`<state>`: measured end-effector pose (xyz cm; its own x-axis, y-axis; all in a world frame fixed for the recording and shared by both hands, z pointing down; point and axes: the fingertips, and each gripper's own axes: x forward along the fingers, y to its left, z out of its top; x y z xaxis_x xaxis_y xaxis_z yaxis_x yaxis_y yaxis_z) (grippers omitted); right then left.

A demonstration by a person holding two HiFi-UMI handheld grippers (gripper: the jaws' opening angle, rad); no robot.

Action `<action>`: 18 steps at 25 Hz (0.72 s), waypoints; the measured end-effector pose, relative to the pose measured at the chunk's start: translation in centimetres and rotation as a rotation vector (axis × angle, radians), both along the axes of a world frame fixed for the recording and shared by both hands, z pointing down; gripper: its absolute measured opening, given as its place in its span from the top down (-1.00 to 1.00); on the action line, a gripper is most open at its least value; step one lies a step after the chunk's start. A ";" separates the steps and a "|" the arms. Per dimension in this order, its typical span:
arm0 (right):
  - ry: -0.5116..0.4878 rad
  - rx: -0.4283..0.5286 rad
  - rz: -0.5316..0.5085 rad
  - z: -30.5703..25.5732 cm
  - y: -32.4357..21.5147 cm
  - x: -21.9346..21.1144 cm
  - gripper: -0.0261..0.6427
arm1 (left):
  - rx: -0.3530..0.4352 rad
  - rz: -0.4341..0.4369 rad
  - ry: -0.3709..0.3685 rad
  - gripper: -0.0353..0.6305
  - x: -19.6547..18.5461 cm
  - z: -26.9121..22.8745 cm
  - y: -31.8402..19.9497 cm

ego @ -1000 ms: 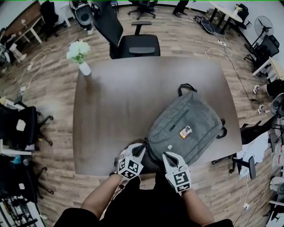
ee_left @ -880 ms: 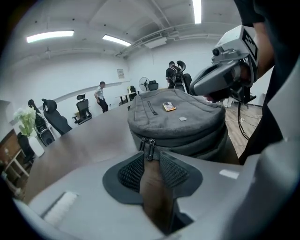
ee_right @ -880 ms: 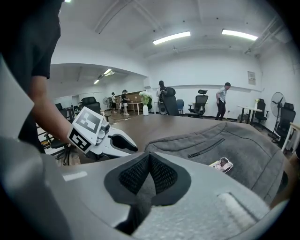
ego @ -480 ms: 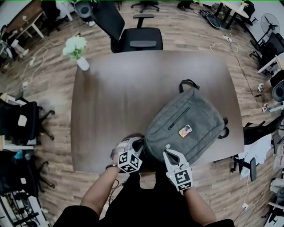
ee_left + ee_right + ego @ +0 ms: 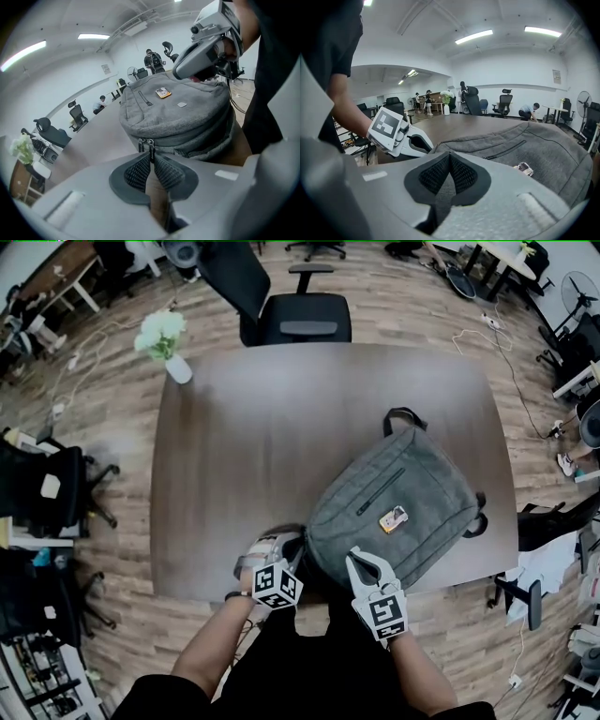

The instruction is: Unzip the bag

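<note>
Left gripper (image 5: 151,155) has rolled about its own line since a second ago, its marker cube now sitting closer to the table edge in the head view, and its jaws have just been closing. They now stand almost together, the mesh pads pinching the zipper pull (image 5: 150,146) at their tips. The pull hangs from the zip that runs around the near end of the bag (image 5: 394,493). Right gripper (image 5: 449,158) has kept its place just to the right. Its jaws are fully together on the grey fabric of the same near end, which shows between the pads. The two grippers sit close beside each other, not touching. The bag is grey and lies flat on the near right part of the brown table (image 5: 244,446). Its near end reaches the table's near edge at the person, and its carry handle (image 5: 401,418) points to the far side. A diagonal pocket zip (image 5: 378,491) and a small tag (image 5: 392,518) show on its upper face. A white vase of flowers (image 5: 167,341) stands at the far left corner, well apart from the bag. A black office chair (image 5: 300,320) stands beyond the far edge.
</note>
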<state>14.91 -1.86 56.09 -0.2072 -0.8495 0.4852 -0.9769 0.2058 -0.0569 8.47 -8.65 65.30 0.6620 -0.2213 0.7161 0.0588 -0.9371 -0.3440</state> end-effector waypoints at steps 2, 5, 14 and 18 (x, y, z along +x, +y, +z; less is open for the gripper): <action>-0.001 -0.001 -0.005 0.2 -0.1 0.1 0.91 | -0.046 -0.021 0.011 0.76 -0.1 -0.2 0.1; -0.003 -0.002 -0.014 0.3 -0.2 0.3 0.91 | -0.095 -0.046 0.020 0.83 -0.2 -0.7 0.1; 0.058 0.016 -0.139 -0.1 -1.7 0.2 0.91 | -0.198 -0.083 -0.002 0.83 -0.1 -1.0 0.3; 0.139 -0.043 -0.354 0.7 -3.1 0.1 0.91 | -0.274 -0.098 -0.014 0.83 0.1 -1.1 0.6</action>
<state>15.02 -4.94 56.82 -0.4140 -0.7151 0.5633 -0.8448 0.5323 0.0548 8.61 -8.10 64.20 0.6368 -0.0808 0.7668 -0.0338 -0.9965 -0.0768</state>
